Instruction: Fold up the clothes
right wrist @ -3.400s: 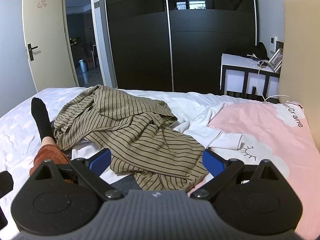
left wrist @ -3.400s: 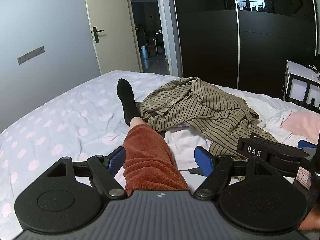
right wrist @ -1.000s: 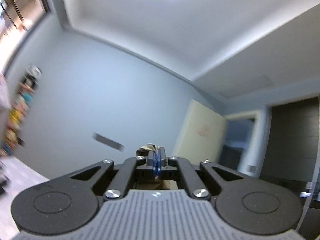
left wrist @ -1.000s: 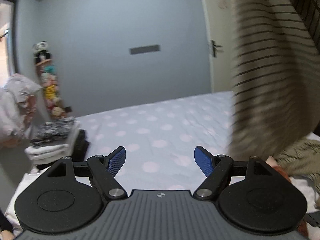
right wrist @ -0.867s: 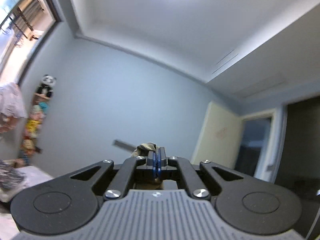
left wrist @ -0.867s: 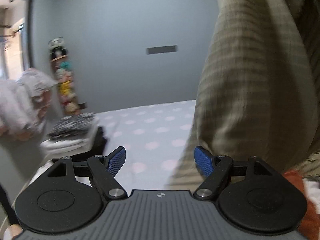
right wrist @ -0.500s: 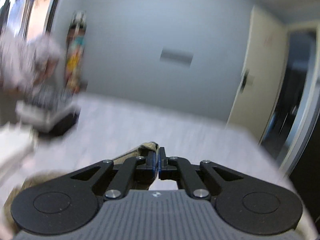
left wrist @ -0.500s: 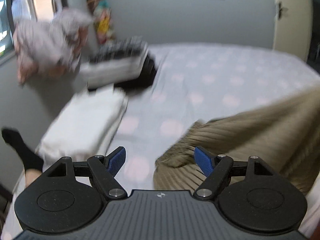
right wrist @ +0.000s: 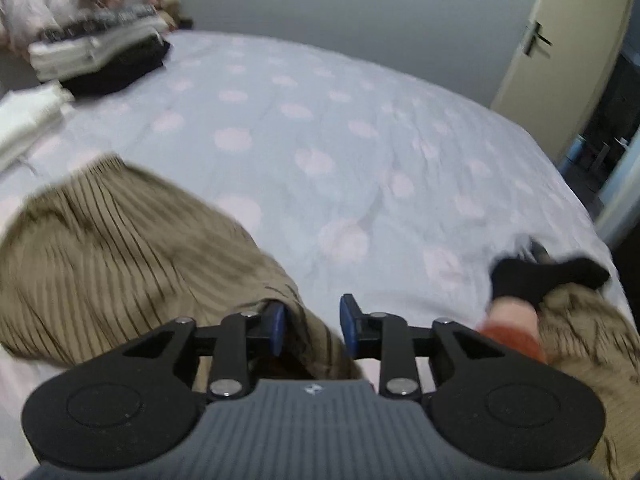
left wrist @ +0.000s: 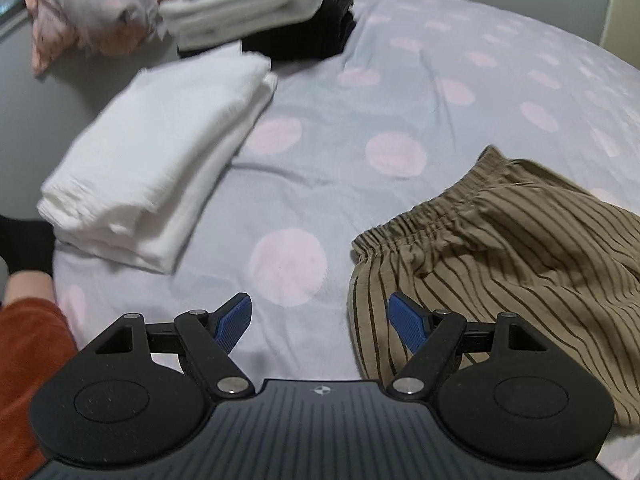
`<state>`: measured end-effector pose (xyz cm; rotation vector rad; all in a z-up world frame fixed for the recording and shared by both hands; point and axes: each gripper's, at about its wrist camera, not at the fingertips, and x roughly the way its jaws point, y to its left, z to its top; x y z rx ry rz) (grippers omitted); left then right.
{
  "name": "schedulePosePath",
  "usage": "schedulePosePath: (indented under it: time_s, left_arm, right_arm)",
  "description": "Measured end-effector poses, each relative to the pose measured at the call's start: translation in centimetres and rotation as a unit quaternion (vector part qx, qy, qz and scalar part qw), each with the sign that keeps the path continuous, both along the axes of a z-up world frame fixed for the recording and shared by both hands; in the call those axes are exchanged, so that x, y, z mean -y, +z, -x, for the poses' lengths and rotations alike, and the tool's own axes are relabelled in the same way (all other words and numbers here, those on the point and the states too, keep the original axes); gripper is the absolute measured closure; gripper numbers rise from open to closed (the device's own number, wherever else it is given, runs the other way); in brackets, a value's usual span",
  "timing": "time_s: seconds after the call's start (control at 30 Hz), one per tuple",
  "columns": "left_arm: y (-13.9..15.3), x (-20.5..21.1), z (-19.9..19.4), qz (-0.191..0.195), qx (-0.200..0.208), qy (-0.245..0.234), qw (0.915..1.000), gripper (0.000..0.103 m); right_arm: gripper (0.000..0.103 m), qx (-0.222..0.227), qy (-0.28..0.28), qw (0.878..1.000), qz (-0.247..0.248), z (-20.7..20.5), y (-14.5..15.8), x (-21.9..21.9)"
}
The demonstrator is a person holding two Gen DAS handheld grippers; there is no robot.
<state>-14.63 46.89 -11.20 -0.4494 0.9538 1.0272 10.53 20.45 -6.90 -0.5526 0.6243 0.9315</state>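
My left gripper (left wrist: 320, 320) gapes wide beside the striped trousers (left wrist: 520, 248) lying right on the dotted bedsheet (left wrist: 360, 92); my right gripper (right wrist: 311, 326), parted, seems to straddle their blurred fabric.

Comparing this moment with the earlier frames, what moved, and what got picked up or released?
The striped garment went from the heap near the wardrobe up into the air, pinched by the right gripper, then down onto the dotted bedsheet. The right gripper, shut a second ago, has now opened and let go. The left gripper stayed open and empty throughout. The folded white stack looks undisturbed.
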Motion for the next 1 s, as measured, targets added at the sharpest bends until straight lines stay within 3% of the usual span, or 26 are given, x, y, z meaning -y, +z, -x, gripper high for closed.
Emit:
schedulePosePath:
  time_s: [0.1, 0.23, 0.43, 0.6, 0.67, 0.7, 0.77, 0.8, 0.87, 1.0]
  left_arm:
    - [-1.8, -1.0, -0.7, 0.014, 0.006, 0.002, 0.9999, 0.014]
    - [-3.6, -2.0, -1.3, 0.035, 0.016, 0.005, 0.9993, 0.014]
    - [-6.3, -3.3, -1.3, 0.07, 0.034, 0.024, 0.9966, 0.014]
    - [-6.5, -2.7, -1.7, 0.053, 0.029, 0.017, 0.998, 0.016]
    - [-6.4, -2.2, -1.7, 0.048, 0.037, 0.013, 0.9981, 0.031]
    - [-6.2, -1.9, -1.8, 0.045, 0.041, 0.009, 0.9981, 0.038]
    - [-5.9, -1.4, -2.1, 0.038, 0.05, 0.001, 0.998, 0.07]
    - [-5.8, -1.1, -2.4, 0.035, 0.052, -0.004, 0.998, 0.075]
    - [-5.3, -0.6, -2.8, 0.023, 0.052, -0.008, 0.9983, 0.091]
    - [-3.3, 0.7, -2.1, 0.018, 0.06, 0.004, 0.998, 0.094]
  right_arm:
    - [0.061, -0.012, 0.039, 0.999, -0.023, 0.5, 1.6, -3.3]
    - [0.057, -0.008, 0.086, 0.996, -0.017, 0.7, 0.3, -9.7]
    - [0.042, -0.03, 0.136, 0.99, 0.011, 0.6, -5.1, -19.1]
    - [0.041, -0.033, 0.165, 0.984, 0.055, 1.1, -10.2, -24.7]
    - [0.051, -0.052, 0.163, 0.983, 0.067, 1.2, -11.7, -25.4]
    - [0.062, -0.061, 0.163, 0.982, 0.068, 1.2, -12.0, -25.4]
    - [0.081, -0.06, 0.17, 0.982, 0.06, 2.0, -12.0, -24.8]
    - [0.099, -0.051, 0.174, 0.981, 0.061, 2.4, -11.8, -24.5]
    - [0.102, -0.024, 0.168, 0.984, 0.054, 3.1, -10.6, -23.6]
    - [0.103, -0.017, 0.137, 0.99, 0.005, 3.4, -5.9, -20.2]
